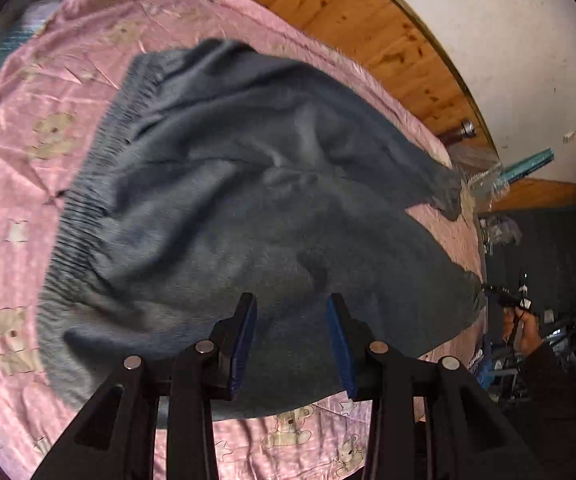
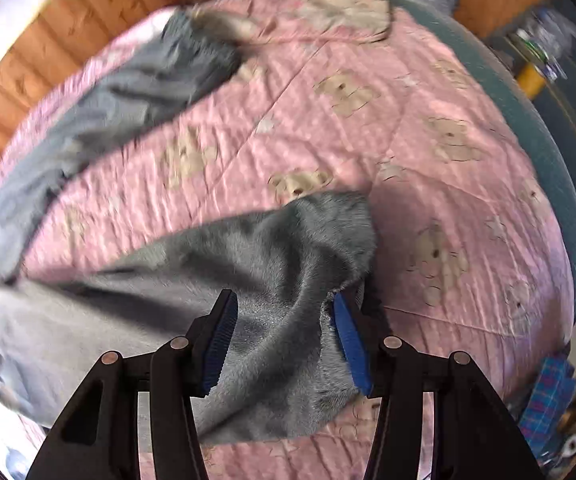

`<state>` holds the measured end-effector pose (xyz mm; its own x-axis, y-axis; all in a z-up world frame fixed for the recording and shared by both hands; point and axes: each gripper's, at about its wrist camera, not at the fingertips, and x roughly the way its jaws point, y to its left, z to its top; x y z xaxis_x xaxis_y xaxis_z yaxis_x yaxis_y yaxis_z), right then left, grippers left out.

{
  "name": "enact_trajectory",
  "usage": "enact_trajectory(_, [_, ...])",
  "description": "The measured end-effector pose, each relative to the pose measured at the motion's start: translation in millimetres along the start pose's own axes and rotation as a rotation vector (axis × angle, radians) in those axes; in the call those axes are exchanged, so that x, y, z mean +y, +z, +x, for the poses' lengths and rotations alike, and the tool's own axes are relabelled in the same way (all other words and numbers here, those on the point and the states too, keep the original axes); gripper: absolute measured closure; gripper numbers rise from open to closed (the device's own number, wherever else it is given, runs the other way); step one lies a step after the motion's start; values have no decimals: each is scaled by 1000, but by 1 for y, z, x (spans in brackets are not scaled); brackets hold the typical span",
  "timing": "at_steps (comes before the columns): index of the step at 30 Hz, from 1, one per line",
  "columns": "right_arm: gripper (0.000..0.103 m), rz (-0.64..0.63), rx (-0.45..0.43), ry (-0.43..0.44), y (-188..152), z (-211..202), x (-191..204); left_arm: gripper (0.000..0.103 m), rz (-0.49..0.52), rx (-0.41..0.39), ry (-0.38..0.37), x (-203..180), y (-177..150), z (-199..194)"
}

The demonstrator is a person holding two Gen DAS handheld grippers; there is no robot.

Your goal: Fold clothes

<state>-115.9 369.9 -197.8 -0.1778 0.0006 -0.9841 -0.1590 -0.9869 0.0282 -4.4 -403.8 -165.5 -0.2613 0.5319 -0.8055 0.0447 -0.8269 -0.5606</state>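
Lying rumpled on the pink quilt [image 1: 27, 92], grey sweatpants [image 1: 247, 200] between each hand-held gripper's [image 1: 292, 316] wide-apart fingers.

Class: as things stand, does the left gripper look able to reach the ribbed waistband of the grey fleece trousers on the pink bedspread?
Probably yes. The left gripper hovers open over the grey fleece trousers, and nothing lies between it and the ribbed waistband.

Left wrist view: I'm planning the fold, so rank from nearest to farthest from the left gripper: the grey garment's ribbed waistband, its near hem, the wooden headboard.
1. Near hem, between the left gripper fingers.
2. Ribbed waistband, left.
3. Wooden headboard, upper right.
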Motion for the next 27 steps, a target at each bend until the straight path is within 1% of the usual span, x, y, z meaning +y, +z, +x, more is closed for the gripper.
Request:
enact_trajectory(2, [54, 63, 54, -35, -9, 13, -22, 65, -7, 84, 62, 11, -13, 27])
enact_trajectory(3, [46, 99, 81, -51, -15, 19, -35, 65, -21, 122, 104, 21, -21, 36])
enact_trajectory(4, [49, 136, 108, -67, -20, 24, -47, 66, -45, 149, 143, 33, -31, 39])
enact_trajectory(5, [49, 180, 106, -68, -22, 16, -58, 68, -67, 146, 147, 41, -39, 35])
enact_trajectory(6, [50, 203, 58, -41, -22, -2, -62, 68, -81, 133, 151, 44, -43, 28])
enact_trajectory(7, [50, 203, 0, -5, -20, -19, -60, 68, -92, 132, 174, 43, -44, 22])
enact_trajectory(8, [50, 189, -45, 25, -17, -33, -55, 68, -93, 122, 169, 39, -43, 18])
enact_trajectory(10, [50, 150, -83, 89, -4, -42, -34, 67, -66, 87, 111, 21, -33, 15])
enact_trajectory(11, [51, 123, -76, 122, 4, -35, -20, 67, -41, 78, 89, 11, -24, 20])
enact_trajectory(12, [56, 91, -41, 122, 11, -19, -11, 67, -19, 76, 69, 0, -14, 28])
enact_trajectory(13, [60, 58, -1, 113, 19, -2, -4, 67, 0, 75, 46, -10, -2, 39])
enact_trajectory(15, [65, 48, -5, 55, 32, 13, 6, 67, 43, 81, 28, -27, 22, 63])
enact_trajectory(16, [64, 46, -12, 23, 38, 19, 11, 67, 57, 80, 36, -33, 33, 72])
enact_trajectory(17, [66, 45, -20, -8, 45, 26, 15, 67, 61, 75, 54, -35, 44, 79])
enact_trajectory(18, [66, 80, -61, -26, 51, 19, 13, 67, 64, 70, 72, -38, 55, 85])
enact_trajectory(20, [61, 141, -94, 20, 55, 5, 5, 67, 39, 62, 126, -30, 69, 91])
enact_trajectory(21, [57, 130, -96, 43, 63, 1, 10, 67, 15, 63, 159, -23, 70, 91])
enact_trajectory(22, [56, 108, -95, 65, 73, -3, 17, 67, -12, 68, 166, -15, 71, 90])
enact_trajectory(24, [53, 65, -93, 109, 91, -11, 31, 67, -56, 74, 126, -4, 74, 82])
enact_trajectory(25, [49, 43, -92, 130, 101, -15, 38, 67, -67, 73, 123, -2, 77, 77])
enact_trajectory(26, [48, 21, -91, 152, 110, -20, 45, 67, -71, 66, 113, -2, 82, 71])
enact_trajectory(27, [46, 2, -109, 172, 128, -23, 55, 66, -71, 47, 98, -1, 89, 64])
